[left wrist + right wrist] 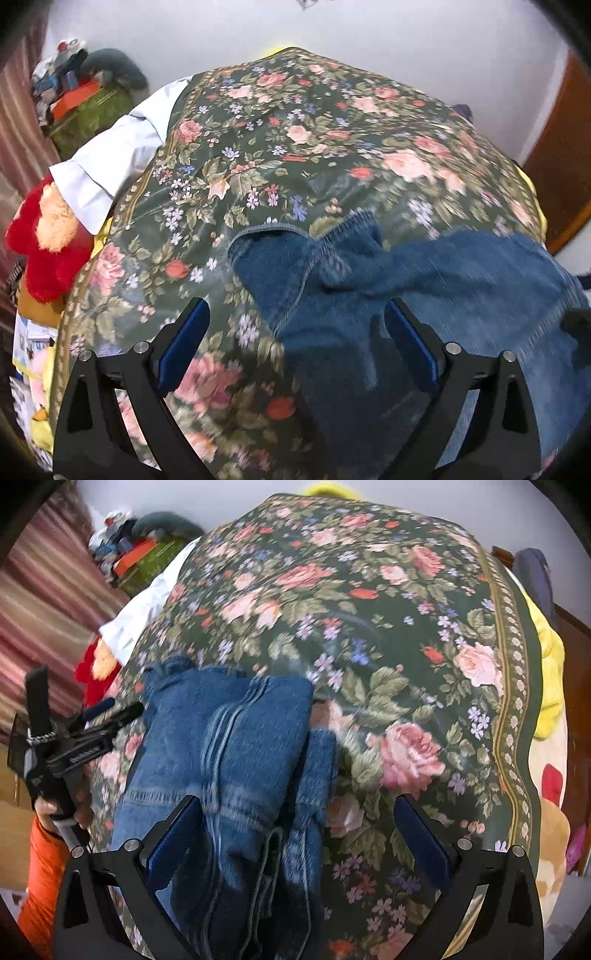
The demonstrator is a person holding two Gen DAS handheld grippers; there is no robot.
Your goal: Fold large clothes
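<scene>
A pair of blue jeans [369,295] lies folded on a floral green bedspread [295,147]. In the right wrist view the jeans [229,757] form a thick folded bundle with seams running toward the camera. My left gripper [295,317] is open, its blue-padded fingers spread above the jeans' left edge, holding nothing. My right gripper [295,812] is open above the jeans' right edge and holds nothing. The left gripper also shows from the side in the right wrist view [110,710], held by a hand in an orange sleeve.
A light blue shirt [110,155] lies at the bedspread's far left edge. A red plush toy [44,243] sits beside it. A cluttered green box [88,110] stands by the striped curtain. A yellow blanket [550,679] lies along the right edge.
</scene>
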